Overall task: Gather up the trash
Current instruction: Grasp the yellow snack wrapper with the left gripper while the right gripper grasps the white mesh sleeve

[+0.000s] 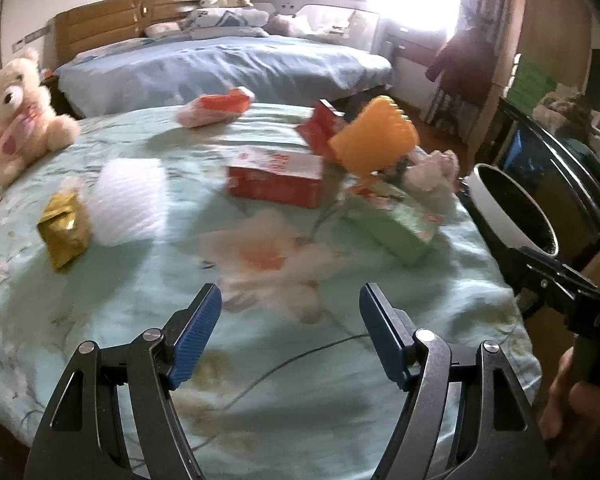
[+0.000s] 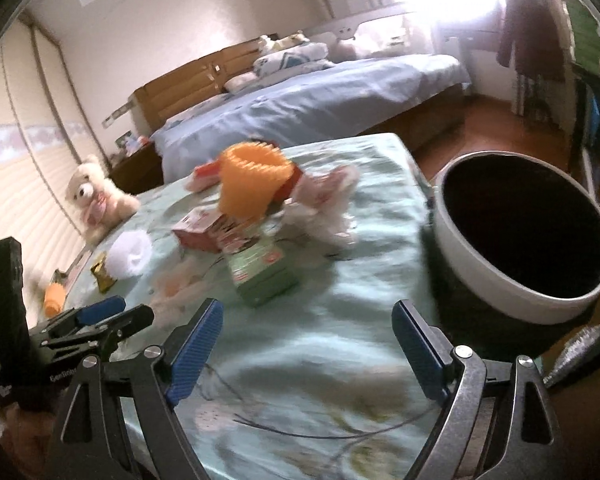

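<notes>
The left tool hangs over the near part of the bed, its fingers spread with nothing between them. The right tool is likewise spread and empty, with the round bin standing just off the bed's right edge beside it.

Taking the green box as the landmark: it lies flat, long axis running from far left to near right. Just behind it to the left lies the red box, long axis roughly crosswise. An orange ridged cup tilts above and behind it, with crumpled paper to its right. Well to its left lie a white wrapper and a gold packet. A teddy bear sits at the far left.
</notes>
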`<state>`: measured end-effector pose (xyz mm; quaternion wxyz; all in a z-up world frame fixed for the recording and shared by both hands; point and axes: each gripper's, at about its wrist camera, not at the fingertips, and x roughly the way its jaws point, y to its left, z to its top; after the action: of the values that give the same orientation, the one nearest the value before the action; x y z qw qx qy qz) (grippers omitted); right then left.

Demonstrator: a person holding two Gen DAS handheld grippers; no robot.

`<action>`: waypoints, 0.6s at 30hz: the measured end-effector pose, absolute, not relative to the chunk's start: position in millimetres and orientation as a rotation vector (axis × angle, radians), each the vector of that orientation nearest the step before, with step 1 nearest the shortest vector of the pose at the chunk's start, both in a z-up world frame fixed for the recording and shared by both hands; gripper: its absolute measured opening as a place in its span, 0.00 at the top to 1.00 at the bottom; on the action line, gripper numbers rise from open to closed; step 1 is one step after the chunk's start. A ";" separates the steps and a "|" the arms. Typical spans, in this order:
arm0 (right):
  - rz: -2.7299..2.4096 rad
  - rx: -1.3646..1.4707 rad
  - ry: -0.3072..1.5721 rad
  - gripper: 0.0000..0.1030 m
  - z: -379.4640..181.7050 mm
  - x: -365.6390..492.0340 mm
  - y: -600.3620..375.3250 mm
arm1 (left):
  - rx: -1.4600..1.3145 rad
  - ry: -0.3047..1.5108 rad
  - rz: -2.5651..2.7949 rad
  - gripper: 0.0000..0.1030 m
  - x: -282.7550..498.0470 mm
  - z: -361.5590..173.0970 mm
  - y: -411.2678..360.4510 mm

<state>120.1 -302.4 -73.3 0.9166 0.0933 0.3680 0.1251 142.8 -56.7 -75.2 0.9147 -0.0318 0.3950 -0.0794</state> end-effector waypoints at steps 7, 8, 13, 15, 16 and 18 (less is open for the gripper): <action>0.314 0.148 0.796 0.15 -82.6 130.6 -271.5 | -0.102 0.815 -0.091 0.29 144.0 -76.5 -23.8; 0.317 0.140 0.802 0.15 -83.9 132.6 -268.5 | -0.109 0.817 -0.082 0.29 144.4 -77.0 -19.5; 0.338 0.121 0.818 0.15 -86.3 138.5 -255.1 | -0.138 0.816 -0.026 0.28 146.4 -78.0 2.8; 0.350 0.109 0.815 0.15 -85.4 139.2 -247.6 | -0.146 0.817 -0.005 0.27 147.1 -79.1 13.0; 0.361 0.103 0.815 0.15 -84.9 139.6 -242.1 | -0.152 0.820 0.008 0.27 147.0 -80.2 19.5; 0.378 0.096 0.818 0.15 -84.3 141.7 -233.1 | -0.164 0.820 0.028 0.27 146.9 -81.2 31.5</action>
<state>141.7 -233.1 -84.3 0.8991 0.0461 0.3951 0.1827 146.9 31.5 -81.2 0.9138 -0.0795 0.3980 0.0138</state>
